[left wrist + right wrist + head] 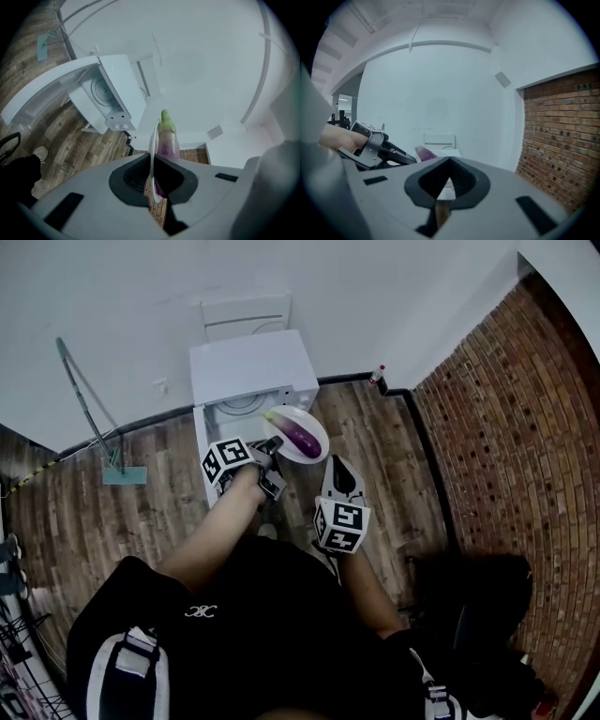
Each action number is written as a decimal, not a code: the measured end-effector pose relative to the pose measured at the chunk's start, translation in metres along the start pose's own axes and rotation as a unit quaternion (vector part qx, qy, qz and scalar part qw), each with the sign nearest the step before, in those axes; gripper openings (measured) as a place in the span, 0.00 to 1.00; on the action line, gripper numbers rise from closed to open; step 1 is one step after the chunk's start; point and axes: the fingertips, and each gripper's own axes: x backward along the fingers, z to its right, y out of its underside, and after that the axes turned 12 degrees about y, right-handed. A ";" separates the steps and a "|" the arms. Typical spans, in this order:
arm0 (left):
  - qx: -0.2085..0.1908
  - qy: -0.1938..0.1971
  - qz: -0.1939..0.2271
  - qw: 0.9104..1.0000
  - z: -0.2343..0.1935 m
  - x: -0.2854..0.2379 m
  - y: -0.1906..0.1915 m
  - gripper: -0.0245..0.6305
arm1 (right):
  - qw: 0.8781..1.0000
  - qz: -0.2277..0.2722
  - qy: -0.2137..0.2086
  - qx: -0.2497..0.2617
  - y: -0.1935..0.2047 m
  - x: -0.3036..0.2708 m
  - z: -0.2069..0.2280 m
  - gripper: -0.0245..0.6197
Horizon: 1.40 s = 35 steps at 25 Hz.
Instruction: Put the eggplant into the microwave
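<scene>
A purple eggplant (300, 437) with a green stem lies on a white plate (320, 452). My left gripper (272, 444) is shut on the plate's near rim and holds it just in front of the white microwave (253, 371). The microwave's door stands open, and the round turntable (246, 404) shows inside. In the left gripper view the plate (153, 136) is edge-on between the jaws, with the eggplant (168, 140) behind it and the microwave (110, 93) to the left. My right gripper (342, 476) hangs lower right of the plate, shut and holding nothing. Its own view shows the eggplant (424, 152).
The microwave sits on a white stand against a white wall. A mop (89, 409) leans at the left. A brick wall (506, 427) runs along the right, with a small bottle (378, 374) in the corner. Dark gear (487, 615) lies at lower right on the wooden floor.
</scene>
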 end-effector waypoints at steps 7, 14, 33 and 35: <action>0.013 -0.003 0.037 0.999 -0.008 -0.010 -0.045 0.06 | 0.999 -0.013 -0.045 0.027 -0.008 -0.050 -0.032 0.05; 0.027 -0.008 0.098 0.995 -0.018 -0.001 -0.078 0.06 | 0.992 -0.016 -0.115 0.053 -0.017 -0.086 -0.068 0.05; 0.075 -0.047 0.326 0.941 -0.040 -0.004 -0.070 0.06 | 0.931 -0.007 -0.341 0.131 -0.019 -0.151 -0.076 0.05; 0.081 -0.050 0.344 0.934 -0.043 -0.006 -0.064 0.06 | 0.925 -0.010 -0.355 0.132 -0.017 -0.156 -0.072 0.05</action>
